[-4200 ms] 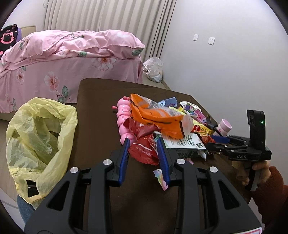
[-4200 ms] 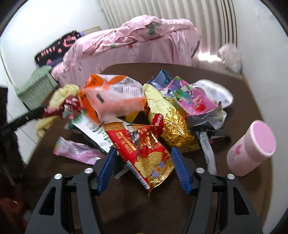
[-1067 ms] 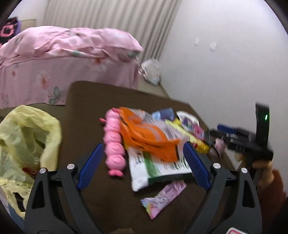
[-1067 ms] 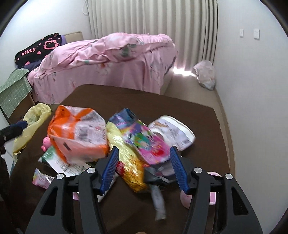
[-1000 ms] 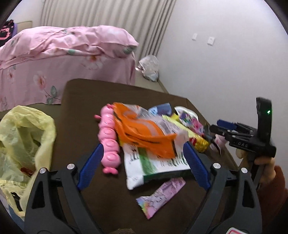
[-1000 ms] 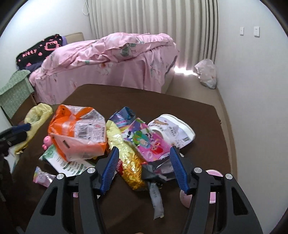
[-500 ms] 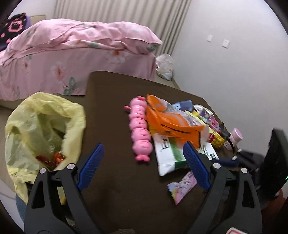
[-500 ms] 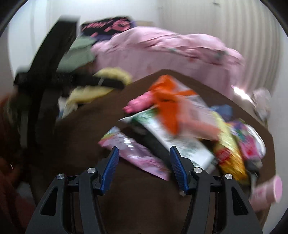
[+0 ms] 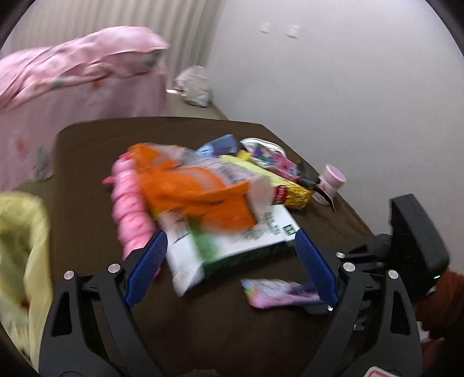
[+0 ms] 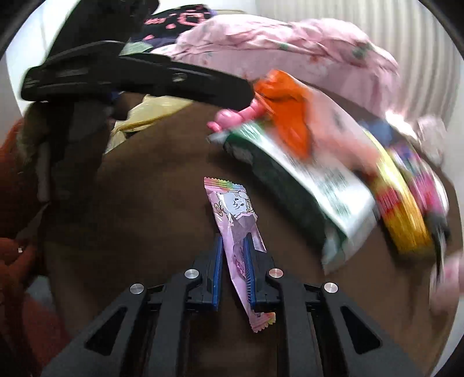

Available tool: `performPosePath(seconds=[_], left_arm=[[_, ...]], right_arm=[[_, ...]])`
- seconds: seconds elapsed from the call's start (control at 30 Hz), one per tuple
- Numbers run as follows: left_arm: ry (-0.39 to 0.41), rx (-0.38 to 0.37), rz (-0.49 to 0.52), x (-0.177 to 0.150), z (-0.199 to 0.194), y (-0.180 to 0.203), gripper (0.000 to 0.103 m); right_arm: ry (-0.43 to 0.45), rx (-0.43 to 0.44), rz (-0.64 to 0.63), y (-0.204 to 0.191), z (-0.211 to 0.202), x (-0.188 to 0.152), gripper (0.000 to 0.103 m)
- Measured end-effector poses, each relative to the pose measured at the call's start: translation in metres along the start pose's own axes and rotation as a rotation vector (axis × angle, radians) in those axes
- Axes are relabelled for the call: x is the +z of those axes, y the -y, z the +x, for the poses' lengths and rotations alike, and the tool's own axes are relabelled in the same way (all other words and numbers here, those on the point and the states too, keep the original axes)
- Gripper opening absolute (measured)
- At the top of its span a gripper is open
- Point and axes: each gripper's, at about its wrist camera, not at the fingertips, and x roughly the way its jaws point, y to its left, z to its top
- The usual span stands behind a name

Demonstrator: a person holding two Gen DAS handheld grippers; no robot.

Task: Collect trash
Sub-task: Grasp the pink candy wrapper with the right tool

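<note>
Right gripper point(image 10: 233, 271) has swung left of the pile point(image 9: 208, 197), just pinching the pink wrapper point(image 10: 237, 232); left gripper point(image 9: 229, 266) spread, most trash unbagged.

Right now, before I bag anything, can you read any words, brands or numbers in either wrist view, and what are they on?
Nothing reads clearly; both views are motion-blurred.
pink wrapper: a cartoon face, lettering too small to read.
white-and-green packet: printed lines, blurred.
gold packet: red label, blurred.
black cloth: pink letters, blurred.
</note>
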Motion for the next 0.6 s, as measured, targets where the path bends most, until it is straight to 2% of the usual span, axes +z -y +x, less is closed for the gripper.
performPosePath(seconds=[0.1,0.17,0.3,0.43,0.47,0.5,0.53,0.6], left_arm=[[-0.034,0.017,0.083,0.017,0.027,0.010,0.085],[-0.057,0.018,0.088,0.029,0.044,0.006,0.085],[-0.110,-0.018,0.031,0.044,0.066,-0.014,0.084],[-0.169,-0.090,-0.048,0.035,0.064,-0.023,0.081],[-0.173,-0.102,-0.039,0.028,0.059,-0.019,0.081],[-0.177,-0.106,-0.026,0.022,0.054,-0.014,0.081],[-0.186,-0.112,-0.002,0.014,0.049,-0.007,0.081],[-0.214,-0.111,0.047,0.000,0.041,0.006,0.081]], right_arm=[[0.007,-0.051,0.128,0.022,-0.022,-0.026,0.014],[0.017,-0.071,0.190,0.031,-0.030,-0.038,0.014],[0.044,-0.081,0.288,0.042,-0.045,-0.057,0.014],[0.077,-0.071,0.339,0.045,-0.054,-0.068,0.016],[0.087,-0.070,0.348,0.047,-0.057,-0.070,0.019],[0.102,-0.072,0.360,0.048,-0.059,-0.072,0.032],[0.113,-0.073,0.368,0.053,-0.064,-0.077,0.039],[0.130,-0.076,0.385,0.055,-0.065,-0.076,0.039]])
